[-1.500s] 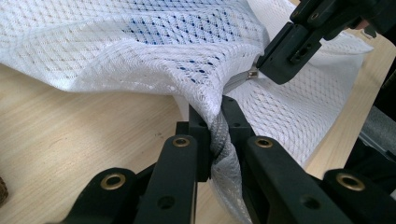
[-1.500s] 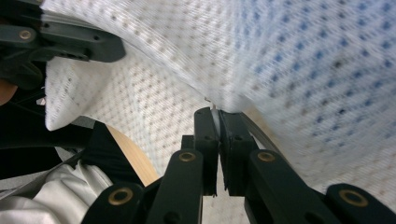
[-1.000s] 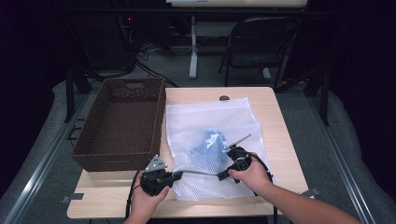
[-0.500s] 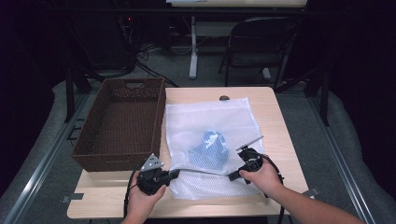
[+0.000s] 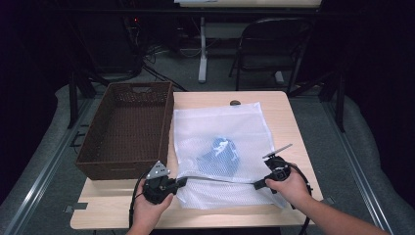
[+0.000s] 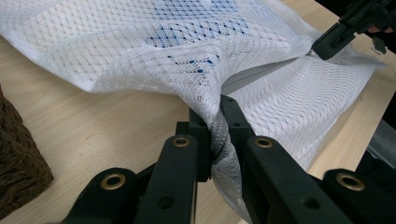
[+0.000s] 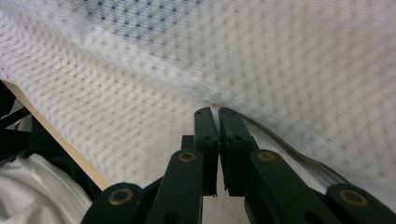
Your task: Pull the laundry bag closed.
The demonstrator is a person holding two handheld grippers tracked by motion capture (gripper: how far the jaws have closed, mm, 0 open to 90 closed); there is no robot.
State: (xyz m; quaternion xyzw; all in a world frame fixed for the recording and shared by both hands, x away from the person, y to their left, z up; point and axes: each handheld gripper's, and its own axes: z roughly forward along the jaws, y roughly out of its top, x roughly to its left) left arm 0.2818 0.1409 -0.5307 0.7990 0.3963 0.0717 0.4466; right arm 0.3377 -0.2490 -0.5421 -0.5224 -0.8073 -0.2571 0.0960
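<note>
I'm clamping my left gripper (image 6: 218,140) on the bag (image 5: 222,147)'s near-left corner; the bag is lying on the worktop (image 5: 205,100) beside the basket (image 5: 127,129), its near edge stretching rightward to my right gripper (image 7: 217,122), pinching that edge.

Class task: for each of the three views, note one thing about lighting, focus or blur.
High view: the table is lit while the room behind it falls into deep shadow. Left gripper view: the mesh laundry bag is sharp, its weave clear near the left hand-held gripper. Right gripper view: the mesh sits very close and looks soft and blurred above the right hand-held gripper.
</note>
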